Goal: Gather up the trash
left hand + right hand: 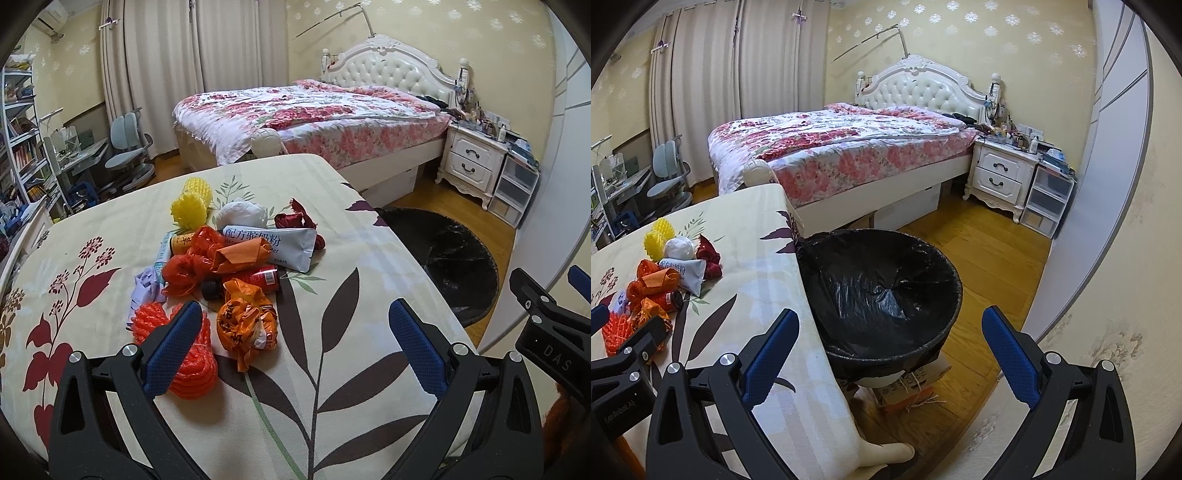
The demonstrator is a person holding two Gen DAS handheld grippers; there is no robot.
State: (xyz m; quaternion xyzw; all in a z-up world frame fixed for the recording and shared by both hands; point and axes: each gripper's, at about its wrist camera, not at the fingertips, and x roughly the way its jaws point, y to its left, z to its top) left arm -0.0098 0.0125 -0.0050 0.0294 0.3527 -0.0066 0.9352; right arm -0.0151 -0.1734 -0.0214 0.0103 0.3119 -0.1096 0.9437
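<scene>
Two yellow foam nets (192, 201), two orange foam nets (177, 347), one black-lined bin (886, 295).

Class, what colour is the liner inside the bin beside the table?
Black; the liner shows best in the right wrist view.

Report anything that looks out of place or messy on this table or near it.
A heap of trash sits on the tablecloth: crumpled orange bags, foam fruit nets, a sachet, a small bottle on its side. The black-lined bin beside the table looks empty. Nothing seems spilled.
</scene>
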